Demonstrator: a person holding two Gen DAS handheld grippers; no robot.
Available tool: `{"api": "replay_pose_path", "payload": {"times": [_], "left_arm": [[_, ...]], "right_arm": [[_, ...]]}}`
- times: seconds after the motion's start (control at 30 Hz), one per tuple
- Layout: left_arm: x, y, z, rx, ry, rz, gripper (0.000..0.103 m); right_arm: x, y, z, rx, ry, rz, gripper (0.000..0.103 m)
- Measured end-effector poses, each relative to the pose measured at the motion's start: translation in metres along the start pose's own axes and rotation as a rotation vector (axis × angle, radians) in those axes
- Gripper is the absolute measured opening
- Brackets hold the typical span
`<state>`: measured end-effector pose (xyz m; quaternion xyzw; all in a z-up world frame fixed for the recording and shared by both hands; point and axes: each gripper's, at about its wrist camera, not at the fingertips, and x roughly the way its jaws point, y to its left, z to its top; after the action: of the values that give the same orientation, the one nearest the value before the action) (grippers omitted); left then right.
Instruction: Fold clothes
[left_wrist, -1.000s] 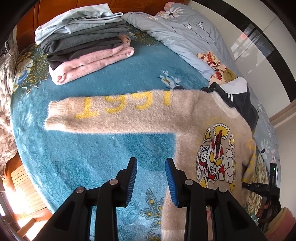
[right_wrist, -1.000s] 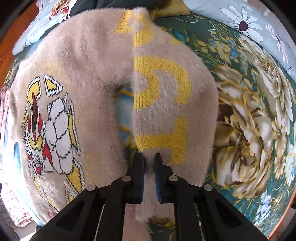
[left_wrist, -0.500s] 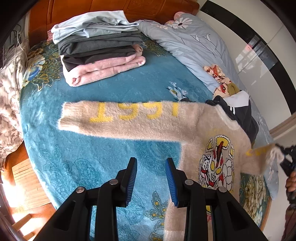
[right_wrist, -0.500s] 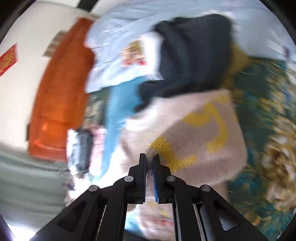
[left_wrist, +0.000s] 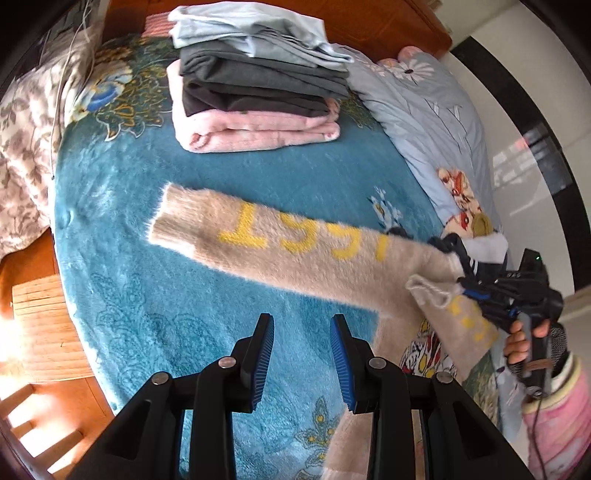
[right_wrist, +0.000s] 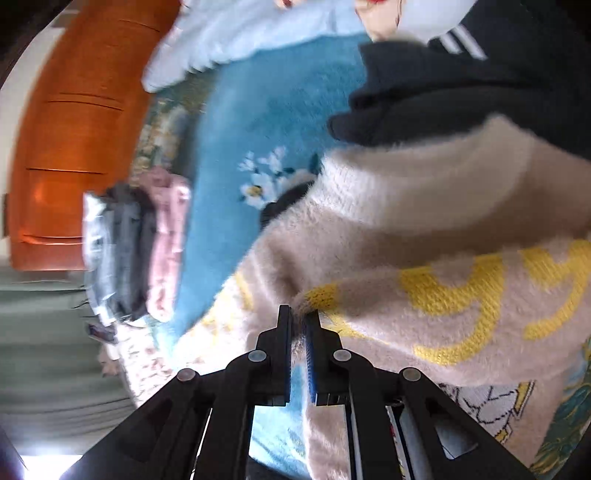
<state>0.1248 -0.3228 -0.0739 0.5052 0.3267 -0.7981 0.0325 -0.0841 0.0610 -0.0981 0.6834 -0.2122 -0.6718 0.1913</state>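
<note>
A fuzzy beige sweater (left_wrist: 295, 254) with yellow numbers lies on the blue bed blanket (left_wrist: 155, 288). One sleeve stretches out to the left. My left gripper (left_wrist: 302, 345) is open and empty, above the blanket just left of the sweater's body. My right gripper (right_wrist: 299, 325) is shut on the cuff of the other sleeve (right_wrist: 461, 306) and holds it lifted over the sweater's body. It also shows in the left wrist view (left_wrist: 476, 291), with the sleeve (left_wrist: 450, 314) hanging from it.
A stack of folded clothes (left_wrist: 255, 77) sits at the head of the bed by the wooden headboard (right_wrist: 74, 129). A light blue quilt (left_wrist: 424, 107) and a dark garment (right_wrist: 461, 88) lie beyond the sweater. A wooden chair (left_wrist: 40, 332) stands left of the bed.
My right gripper has lifted the sleeve cuff off the bed and carried it inward over the sweater's body. My left gripper stays open and has shifted toward the sweater.
</note>
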Motion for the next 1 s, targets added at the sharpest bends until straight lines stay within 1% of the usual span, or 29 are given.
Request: {"api": "replay_pose_path", "payload": {"times": [0.03,0.13,0.17,0.2,0.23,0.3,0.37,0.5,0.67,0.87,0.9,0.97,1.0], "left_arm": [[0.001,0.005,0.004,-0.024,0.001,-0.008,0.035],[0.006,0.021,0.016,-0.096,0.004,-0.032,0.035],[0.012,0.030,0.019,-0.141,0.009,-0.047,0.035],[0.018,0.037,0.022,-0.179,0.013,-0.055,0.035],[0.024,0.044,0.024,-0.214,0.017,-0.060,0.035],[0.034,0.058,0.030,-0.271,0.024,-0.063,0.035],[0.042,0.068,0.035,-0.304,0.025,-0.060,0.035],[0.053,0.084,0.047,-0.331,0.008,-0.044,0.035],[0.065,0.096,0.056,-0.350,-0.013,-0.049,0.035],[0.081,0.111,0.068,-0.372,-0.039,-0.055,0.035],[0.082,0.110,0.068,-0.362,-0.041,-0.048,0.033],[0.083,0.108,0.068,-0.341,-0.044,-0.036,0.033],[0.084,0.107,0.068,-0.330,-0.046,-0.030,0.030]], "right_arm": [[0.007,0.002,0.002,-0.008,0.000,-0.028,0.008],[0.025,0.004,0.006,-0.041,0.000,-0.074,0.011],[0.027,0.005,0.006,-0.044,0.006,-0.067,0.013],[0.027,0.005,0.006,-0.054,0.008,-0.048,0.021],[0.021,0.006,0.006,-0.060,0.006,-0.028,0.035],[0.011,0.011,0.005,-0.071,-0.002,0.022,0.051],[0.000,0.019,0.002,-0.099,-0.014,0.036,0.053],[-0.022,0.035,-0.005,-0.156,-0.037,0.065,0.055],[-0.036,0.046,-0.018,-0.191,-0.079,0.042,0.055],[-0.039,0.048,-0.029,-0.192,-0.080,-0.002,0.055],[-0.039,0.048,-0.030,-0.191,-0.078,-0.006,0.055],[-0.037,0.048,-0.032,-0.188,-0.072,-0.017,0.055],[-0.036,0.048,-0.032,-0.186,-0.069,-0.022,0.055]]}}
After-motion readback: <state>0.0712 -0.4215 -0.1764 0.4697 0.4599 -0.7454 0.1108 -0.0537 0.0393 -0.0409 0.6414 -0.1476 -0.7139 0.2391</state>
